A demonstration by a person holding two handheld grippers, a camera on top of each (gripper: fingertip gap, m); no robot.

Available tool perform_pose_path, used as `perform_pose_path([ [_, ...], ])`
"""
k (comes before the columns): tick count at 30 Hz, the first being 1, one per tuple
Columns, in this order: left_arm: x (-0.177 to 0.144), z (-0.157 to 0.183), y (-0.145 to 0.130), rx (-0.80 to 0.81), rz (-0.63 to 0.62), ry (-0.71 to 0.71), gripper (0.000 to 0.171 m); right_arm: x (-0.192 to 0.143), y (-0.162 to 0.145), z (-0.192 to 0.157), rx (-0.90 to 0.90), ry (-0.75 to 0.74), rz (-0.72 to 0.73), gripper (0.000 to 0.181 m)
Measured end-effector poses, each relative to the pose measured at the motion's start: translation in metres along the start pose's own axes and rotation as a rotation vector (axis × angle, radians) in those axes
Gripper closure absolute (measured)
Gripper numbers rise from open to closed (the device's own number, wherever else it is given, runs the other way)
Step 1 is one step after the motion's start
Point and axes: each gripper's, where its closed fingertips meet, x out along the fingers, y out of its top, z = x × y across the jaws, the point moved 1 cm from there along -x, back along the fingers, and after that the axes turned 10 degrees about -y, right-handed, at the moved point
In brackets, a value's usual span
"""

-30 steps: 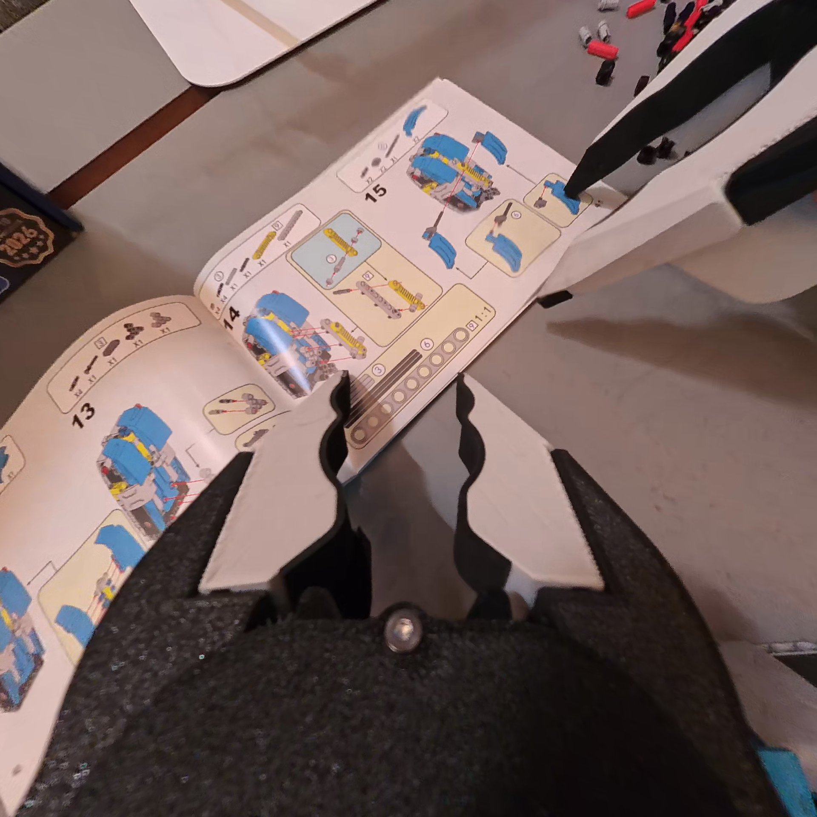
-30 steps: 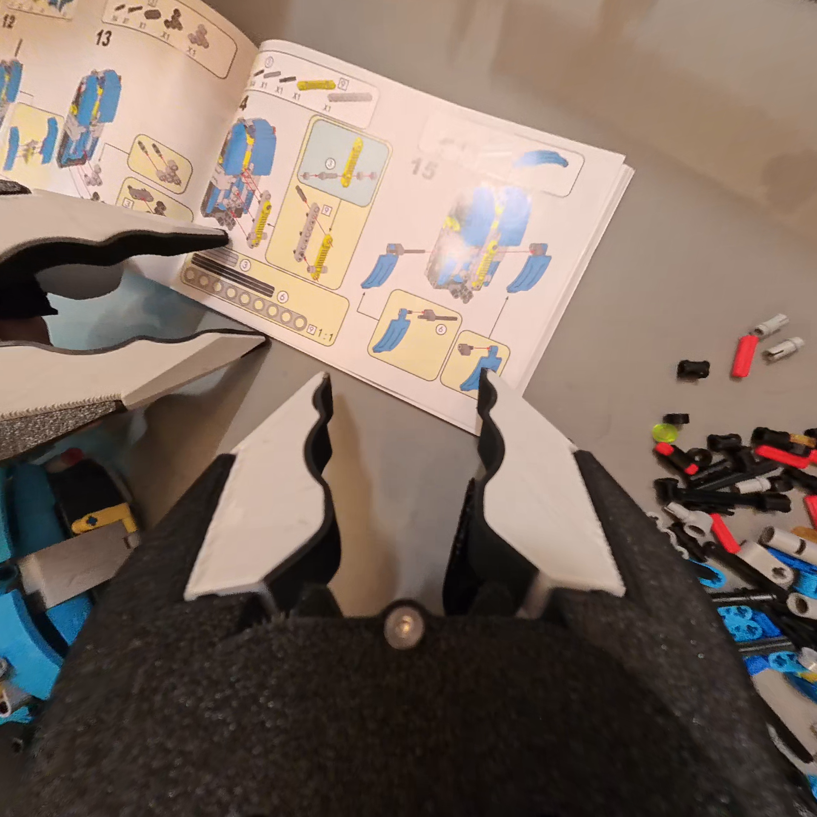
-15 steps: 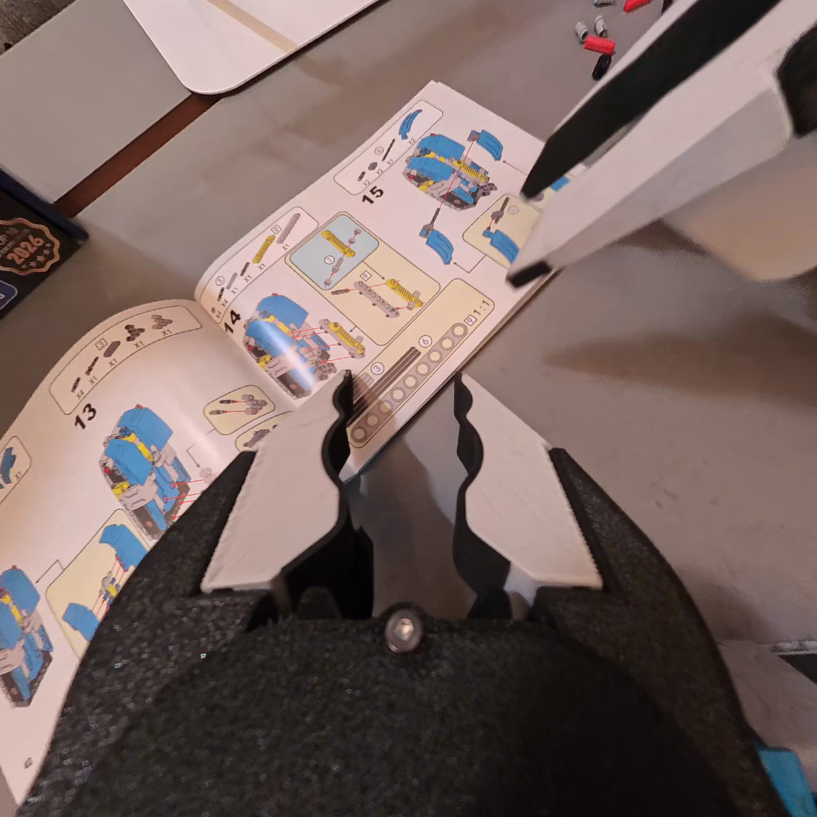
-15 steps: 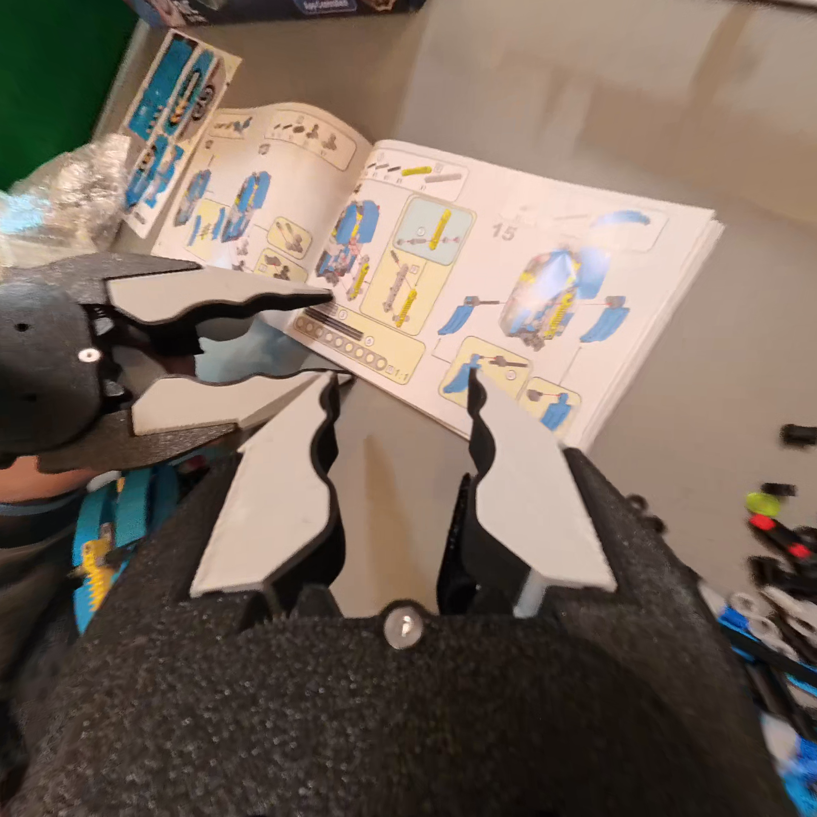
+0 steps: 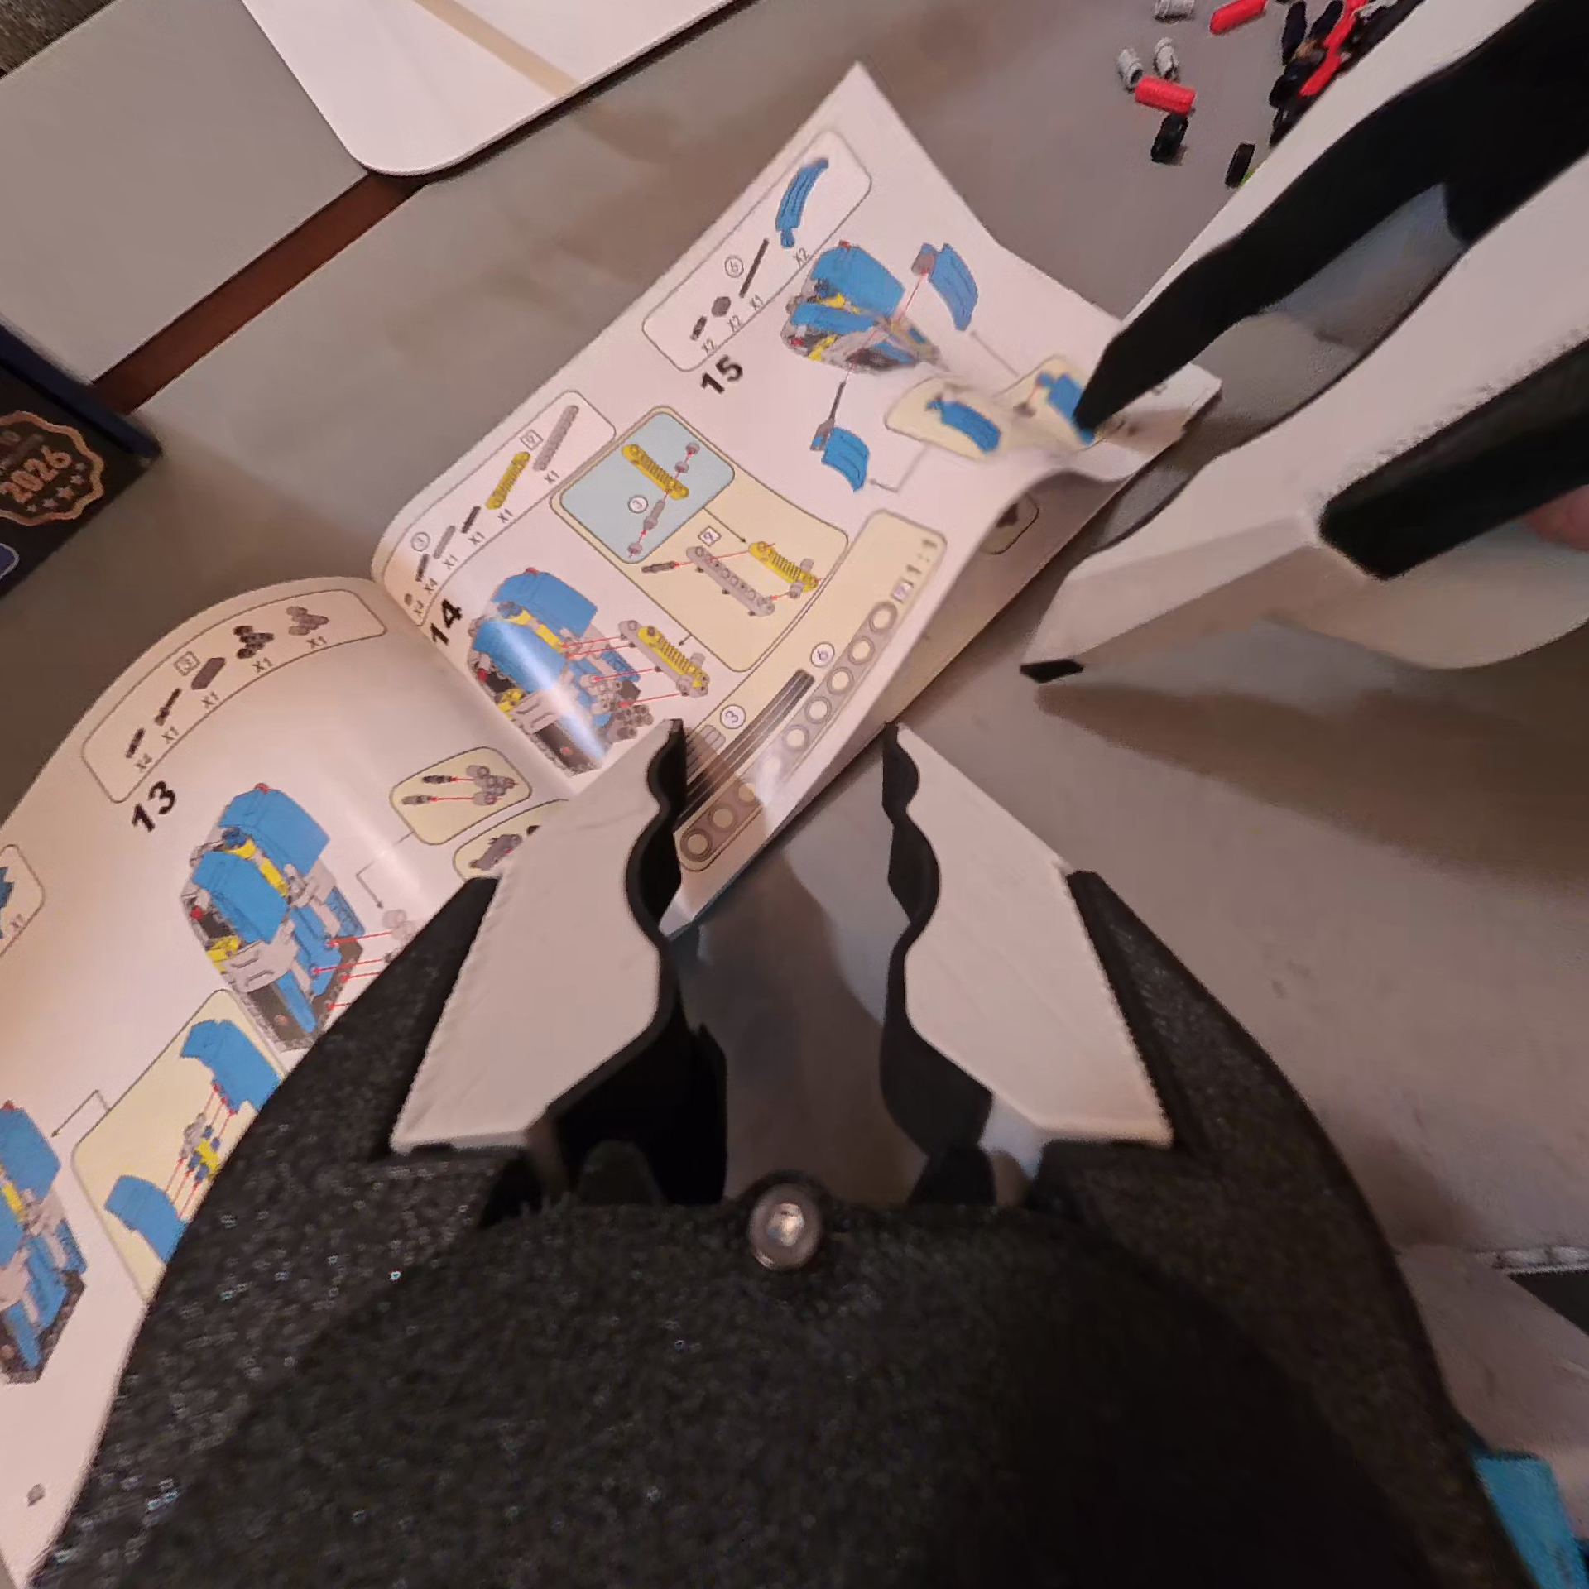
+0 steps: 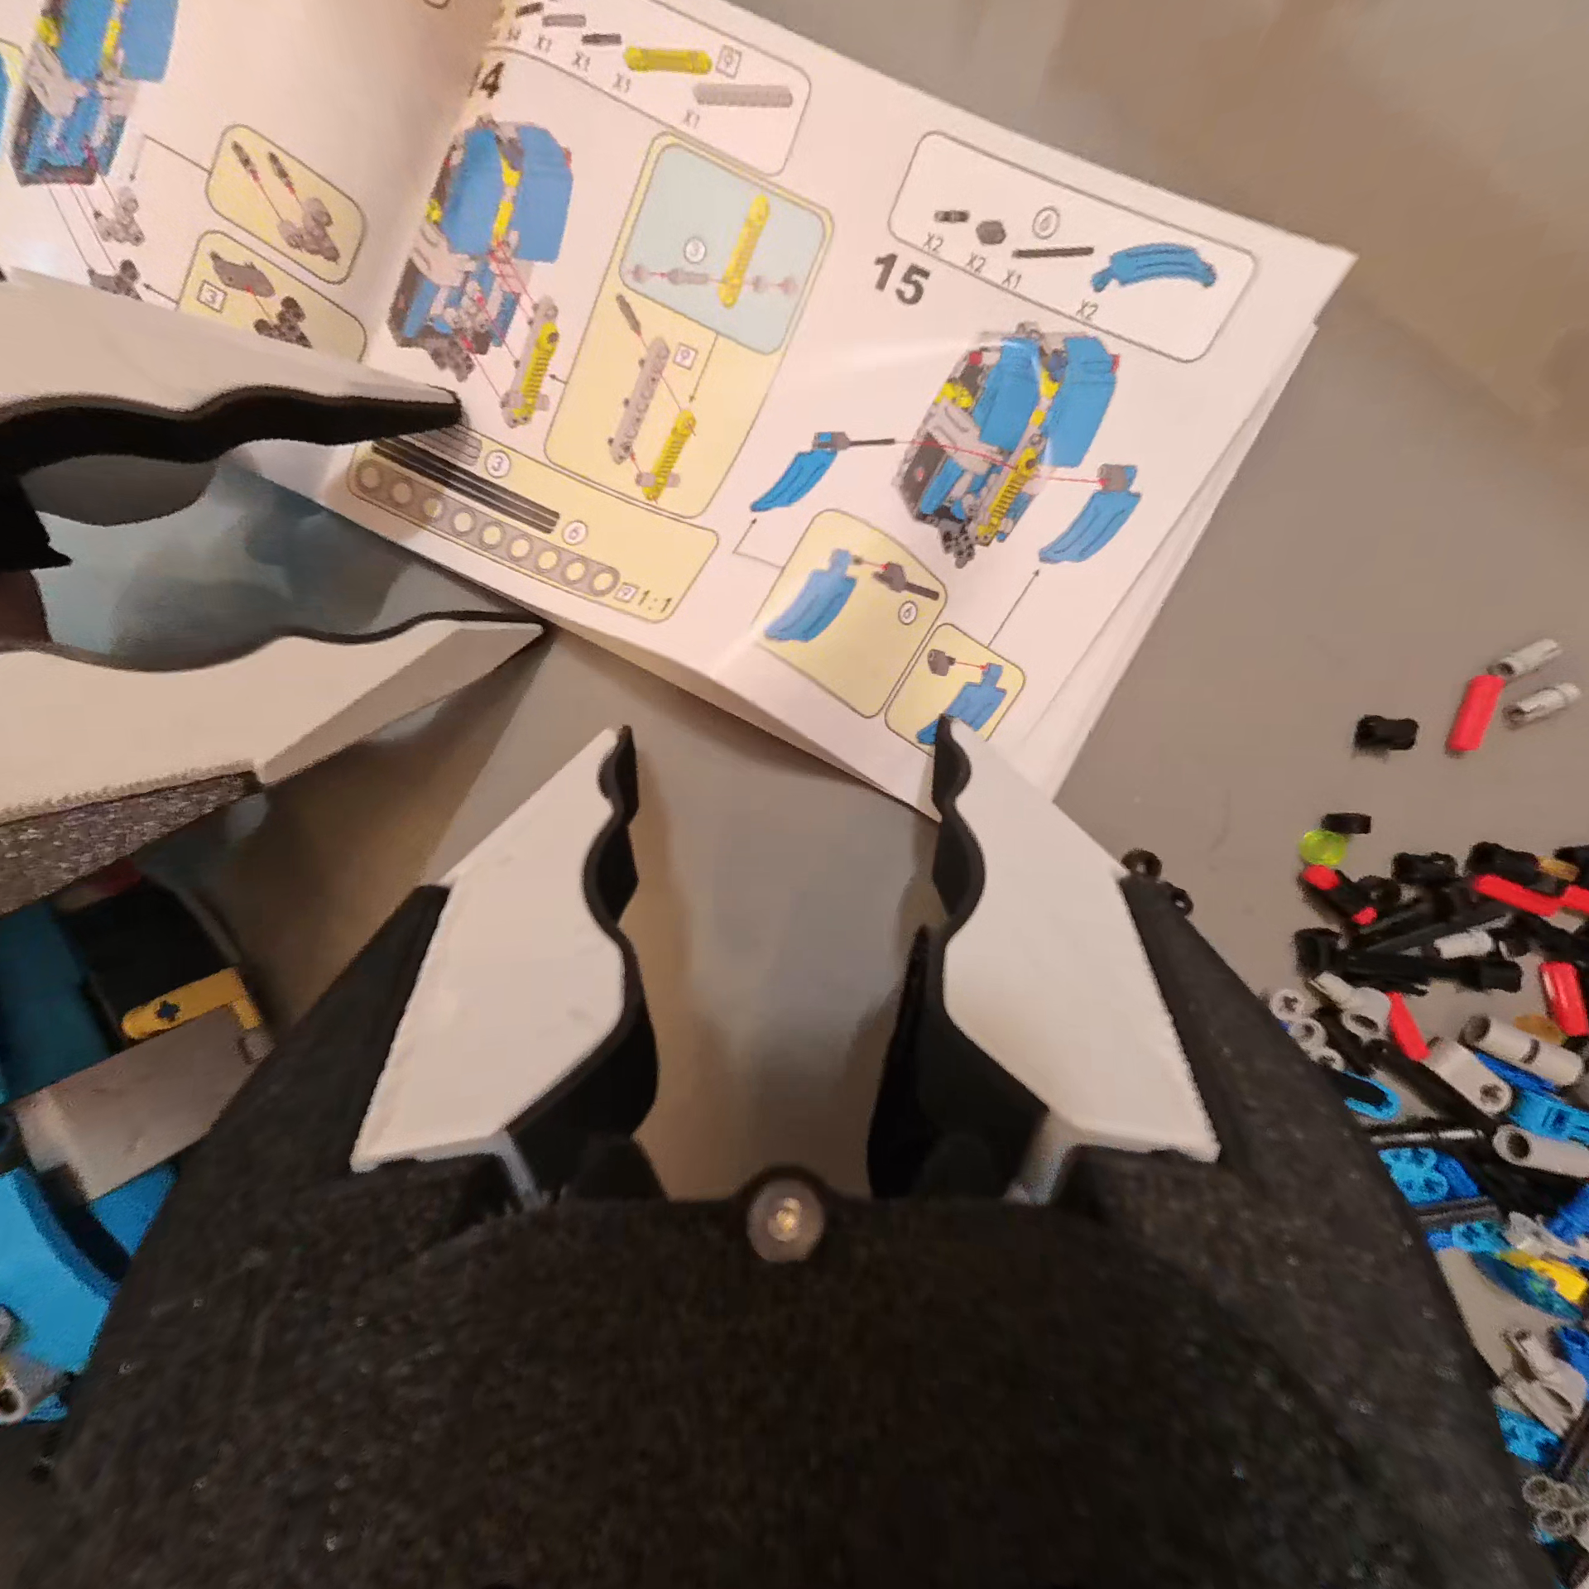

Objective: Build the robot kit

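Observation:
An open instruction booklet [image 5: 688, 481] with blue model pictures lies on the grey table; it also shows in the right wrist view [image 6: 843, 172]. My left gripper [image 5: 781, 739] is open, and its left fingertip [image 5: 666, 757] rests at the right page's near edge. My right gripper [image 6: 782, 731] is open, and its right fingertip [image 6: 946, 748] touches the page's near corner. In the left wrist view the right gripper [image 5: 1062, 542] presses that corner, which curls up. The left gripper [image 6: 490, 520] shows at the left of the right wrist view.
A pile of small black, red, grey and blue parts [image 6: 1462, 989] lies right of the booklet, with loose ones [image 5: 1161, 90] beyond it. A partly built blue model [image 6: 52, 1204] sits at lower left. A dark box [image 5: 52, 464] and a white sheet [image 5: 447, 77] lie farther off.
The right gripper lifted off the page, then came back down onto its corner, which now curls up. The left gripper has stayed at the page's near edge.

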Motion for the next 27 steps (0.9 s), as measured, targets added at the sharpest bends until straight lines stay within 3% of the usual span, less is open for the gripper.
perform_pose_path([
  [8, -0.002, -0.003, 0.003, 0.091, 0.0, 0.06, 0.122, -0.006, 0.014, -0.037, 0.075, 0.282, 0.077, 0.117],
  [15, -0.018, -0.009, 0.024, 0.243, 0.09, 0.186, 0.125, -0.016, 0.02, -0.039, 0.138, 0.408, 0.126, 0.119],
  [21, -0.017, -0.016, 0.021, 0.244, 0.077, 0.214, 0.127, -0.024, 0.029, -0.035, 0.217, 0.482, 0.185, 0.12],
  [27, -0.041, -0.048, 0.026, 0.197, 0.11, 0.409, 0.133, -0.032, 0.038, -0.029, 0.248, 0.508, 0.257, 0.119],
])
